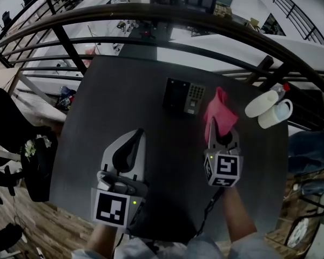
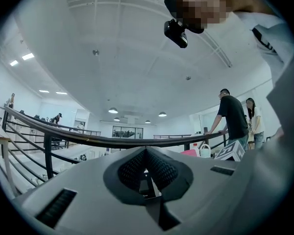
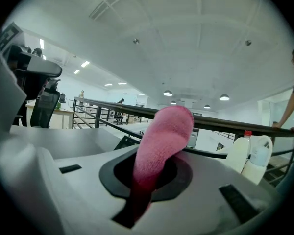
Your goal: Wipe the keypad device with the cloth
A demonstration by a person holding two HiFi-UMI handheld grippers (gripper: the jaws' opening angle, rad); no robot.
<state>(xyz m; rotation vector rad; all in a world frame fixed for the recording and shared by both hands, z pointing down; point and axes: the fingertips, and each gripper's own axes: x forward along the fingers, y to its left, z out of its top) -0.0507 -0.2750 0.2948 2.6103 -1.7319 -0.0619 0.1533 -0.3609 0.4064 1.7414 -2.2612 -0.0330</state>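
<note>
- Your right claw (image 1: 222,136) pinches the cloth (image 1: 218,111): pickup done.
- The keypad device (image 1: 183,96), just ahead-left of that claw, looks untouched (wiping remains).
- Your left claw (image 1: 136,136) is pressed together, empty.

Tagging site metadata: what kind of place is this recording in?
Probably an open-plan office mezzanine: a dark table set against a black railing, an office chair at a desk beyond, and round ceiling lights.

Bare table (image 1: 124,104) lies left of keypad device (image 1: 183,96); bottles (image 1: 262,103) crowd the right.
</note>
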